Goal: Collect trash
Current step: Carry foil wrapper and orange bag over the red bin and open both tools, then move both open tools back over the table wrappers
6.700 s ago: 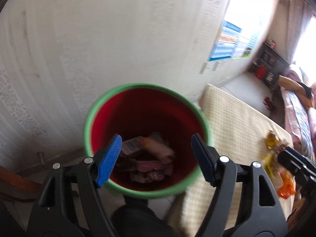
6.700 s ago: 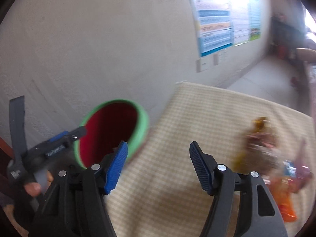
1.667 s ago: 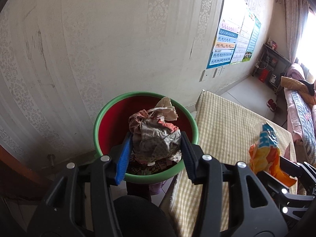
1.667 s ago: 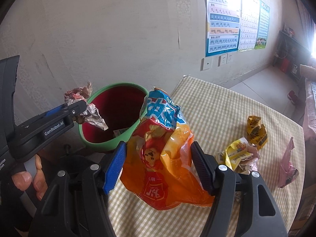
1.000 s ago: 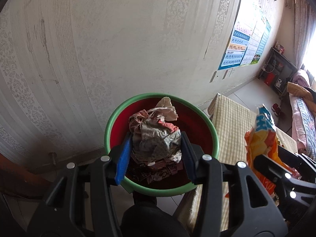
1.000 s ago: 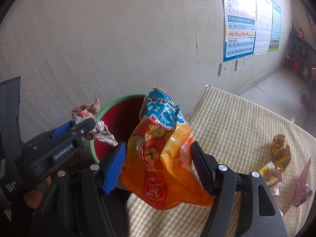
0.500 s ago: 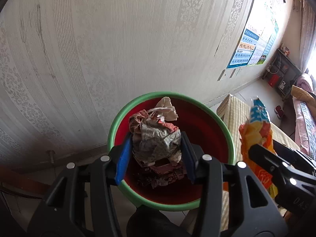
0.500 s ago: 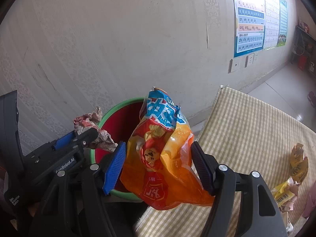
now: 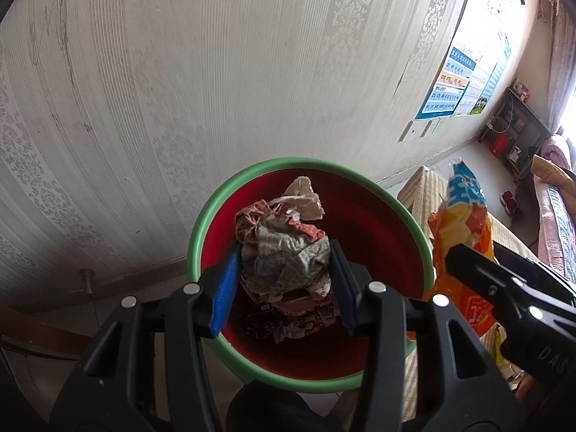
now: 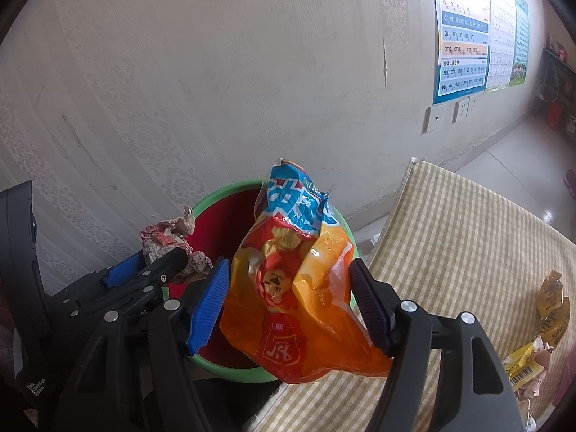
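Note:
My left gripper is shut on a crumpled grey and red wrapper and holds it over the mouth of the red bin with a green rim. Several wrappers lie at the bin's bottom. My right gripper is shut on an orange and blue snack bag, held above the bin's near edge. The bag also shows in the left wrist view, to the right of the bin. The left gripper and its wrapper show at the left of the right wrist view.
The bin stands by a patterned wall. A table with a checked yellow cloth lies to the right, with more wrappers on its far right side. Posters hang on the wall.
Both grippers have moved left from the table toward the bin, each carrying its trash. The bin now sits more centrally under the left gripper.

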A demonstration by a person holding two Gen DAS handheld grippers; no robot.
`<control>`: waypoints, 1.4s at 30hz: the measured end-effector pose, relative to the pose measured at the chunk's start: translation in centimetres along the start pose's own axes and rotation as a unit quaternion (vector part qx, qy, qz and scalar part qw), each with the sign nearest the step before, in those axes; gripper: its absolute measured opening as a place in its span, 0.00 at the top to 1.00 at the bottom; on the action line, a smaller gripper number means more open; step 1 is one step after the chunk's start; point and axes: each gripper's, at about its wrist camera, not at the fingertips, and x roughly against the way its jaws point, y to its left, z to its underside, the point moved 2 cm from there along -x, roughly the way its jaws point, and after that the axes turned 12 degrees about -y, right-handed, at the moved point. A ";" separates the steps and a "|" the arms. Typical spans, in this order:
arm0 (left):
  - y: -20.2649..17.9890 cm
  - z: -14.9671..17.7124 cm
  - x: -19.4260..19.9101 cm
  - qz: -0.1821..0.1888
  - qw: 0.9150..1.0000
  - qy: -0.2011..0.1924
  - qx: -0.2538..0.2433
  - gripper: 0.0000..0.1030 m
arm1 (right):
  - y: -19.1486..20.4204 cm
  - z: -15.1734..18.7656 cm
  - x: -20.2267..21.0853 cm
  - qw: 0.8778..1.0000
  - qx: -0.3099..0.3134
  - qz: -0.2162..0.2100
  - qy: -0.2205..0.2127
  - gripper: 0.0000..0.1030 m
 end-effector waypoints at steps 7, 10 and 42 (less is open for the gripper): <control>0.2 0.1 -0.1 -0.004 1.000 0.000 0.007 0.45 | 0.0 0.0 0.0 1.000 -0.004 -0.008 -0.005 0.32; 0.2 0.3 -0.1 -0.004 1.000 0.000 0.006 0.37 | -0.2 0.0 0.0 1.000 -0.012 -0.006 -0.007 0.30; -12.9 5.9 8.8 0.114 0.989 -0.002 -0.089 0.27 | -13.7 10.6 19.8 0.984 -0.085 0.144 -0.057 0.28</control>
